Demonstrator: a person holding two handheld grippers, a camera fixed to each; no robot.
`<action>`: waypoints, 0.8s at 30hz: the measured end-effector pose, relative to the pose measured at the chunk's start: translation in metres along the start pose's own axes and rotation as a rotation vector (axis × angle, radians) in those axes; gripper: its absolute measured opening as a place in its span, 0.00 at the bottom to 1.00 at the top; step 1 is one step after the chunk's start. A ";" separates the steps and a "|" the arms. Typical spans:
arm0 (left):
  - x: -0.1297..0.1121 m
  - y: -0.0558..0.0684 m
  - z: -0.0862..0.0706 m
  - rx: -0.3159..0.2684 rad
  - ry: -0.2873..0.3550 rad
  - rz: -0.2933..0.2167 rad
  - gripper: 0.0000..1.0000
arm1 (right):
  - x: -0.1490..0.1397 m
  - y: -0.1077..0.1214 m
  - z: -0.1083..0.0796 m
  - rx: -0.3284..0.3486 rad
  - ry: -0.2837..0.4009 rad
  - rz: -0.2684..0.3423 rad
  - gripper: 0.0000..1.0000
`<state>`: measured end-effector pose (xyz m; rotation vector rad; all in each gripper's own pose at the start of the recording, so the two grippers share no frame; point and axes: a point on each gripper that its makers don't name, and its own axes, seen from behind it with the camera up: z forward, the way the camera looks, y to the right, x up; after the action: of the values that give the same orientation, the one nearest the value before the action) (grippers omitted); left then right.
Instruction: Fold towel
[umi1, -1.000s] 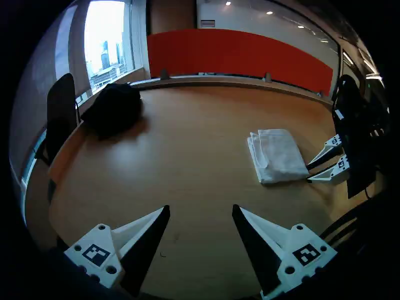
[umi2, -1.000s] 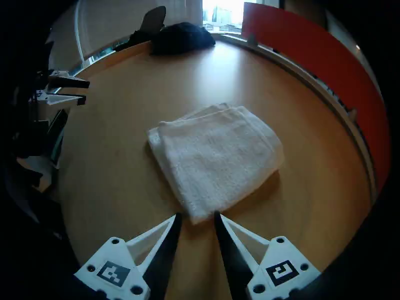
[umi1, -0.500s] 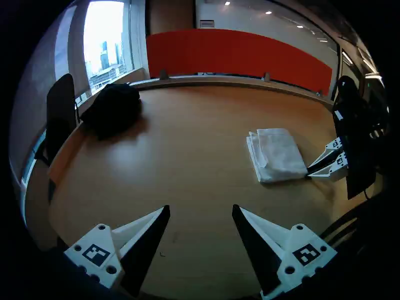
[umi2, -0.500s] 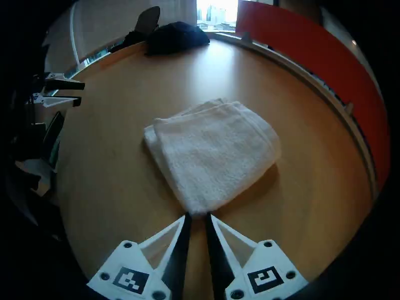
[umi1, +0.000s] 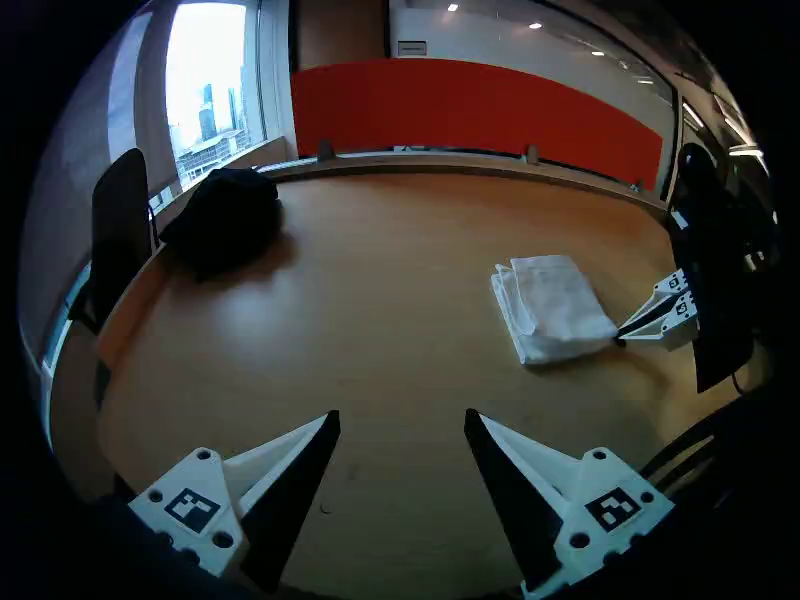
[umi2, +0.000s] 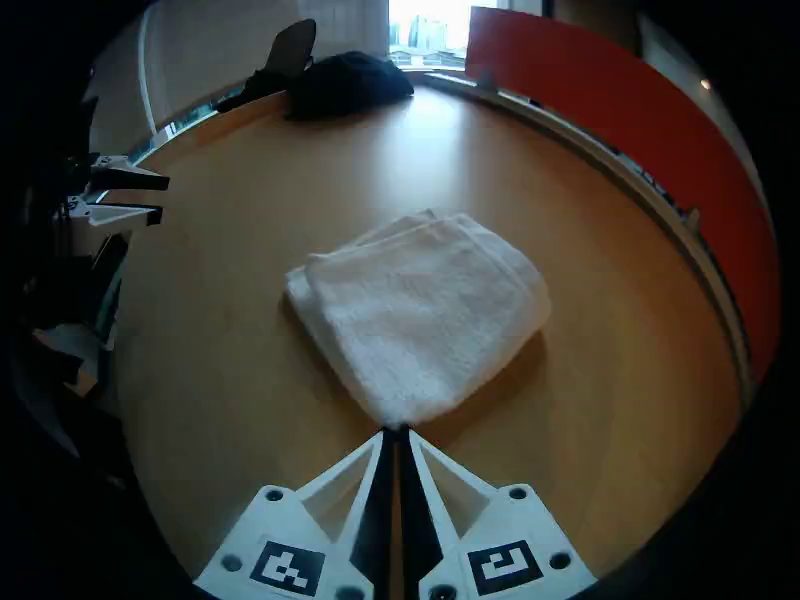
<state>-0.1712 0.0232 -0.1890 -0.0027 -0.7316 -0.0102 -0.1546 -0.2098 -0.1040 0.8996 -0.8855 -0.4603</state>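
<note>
Right tool: clenched; the fingers are drawn almost together, and the near corner of the towel is pinched between their tips.
Left tool: released; the fingers are spread wide above bare wood, and nothing is held between them.
Towel: white, folded into a thick rectangle, with layered edges seen along one side; it is laid flat on the counter, well apart from the left tool.
Counter: light wood, with a curved far edge.
Black bag: set near the counter's far corner, well apart from the towel.
Chair: dark, placed beside the counter, near the bag.
Red partition: run along the far edge of the counter.
Window: bright, seen beyond the bag, with city buildings outside.
</note>
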 end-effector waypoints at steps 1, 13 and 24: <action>0.000 0.000 0.000 0.000 0.001 0.001 0.92 | 0.003 0.001 -0.002 -0.002 0.005 -0.001 0.03; 0.011 -0.004 0.002 -0.008 0.018 0.003 0.92 | 0.081 0.021 -0.040 -0.042 0.132 -0.050 0.03; 0.034 -0.001 0.005 -0.030 0.052 0.014 0.92 | 0.163 0.042 -0.087 -0.089 0.264 -0.111 0.03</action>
<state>-0.1498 0.0219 -0.1625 -0.0362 -0.6793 -0.0080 0.0093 -0.2543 -0.0209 0.9071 -0.5722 -0.4603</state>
